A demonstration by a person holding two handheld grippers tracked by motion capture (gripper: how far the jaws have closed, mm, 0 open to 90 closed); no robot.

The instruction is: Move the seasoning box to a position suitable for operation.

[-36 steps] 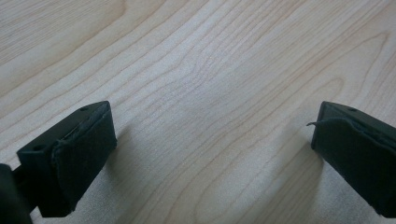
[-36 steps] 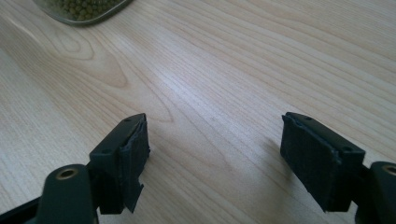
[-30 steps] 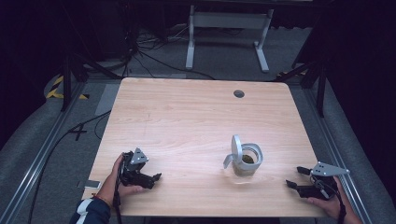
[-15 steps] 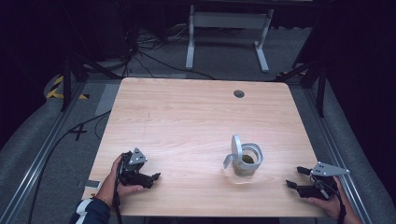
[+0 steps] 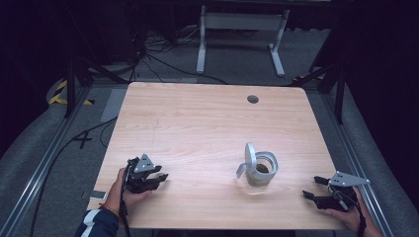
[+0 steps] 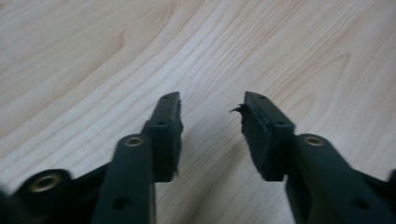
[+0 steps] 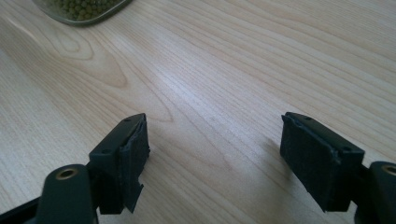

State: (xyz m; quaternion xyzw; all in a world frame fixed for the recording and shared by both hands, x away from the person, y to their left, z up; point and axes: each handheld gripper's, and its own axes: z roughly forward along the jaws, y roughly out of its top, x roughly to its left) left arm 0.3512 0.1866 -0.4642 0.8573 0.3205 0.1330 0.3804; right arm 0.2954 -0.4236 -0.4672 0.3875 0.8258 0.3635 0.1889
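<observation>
A clear glass jar [image 5: 261,169] with a hinged grey lid tipped open stands on the wooden table [image 5: 207,118], right of centre near the front. Small green beads lie in its bottom [image 7: 81,9]. My left gripper [image 5: 162,177] rests at the front left of the table, held by a hand, open with nothing between its fingers [image 6: 163,135]. At the front right edge my right gripper [image 5: 311,187] is open wide and holds nothing; it points toward the jar, a short way off. In the right gripper view its pads [image 7: 128,158] hover just over bare wood.
A round cable hole [image 5: 253,98] sits near the table's far edge. Beyond the table stand a white metal frame [image 5: 242,22] and loose black cables [image 5: 158,54] on grey carpet. Metal rails run along both sides of the table.
</observation>
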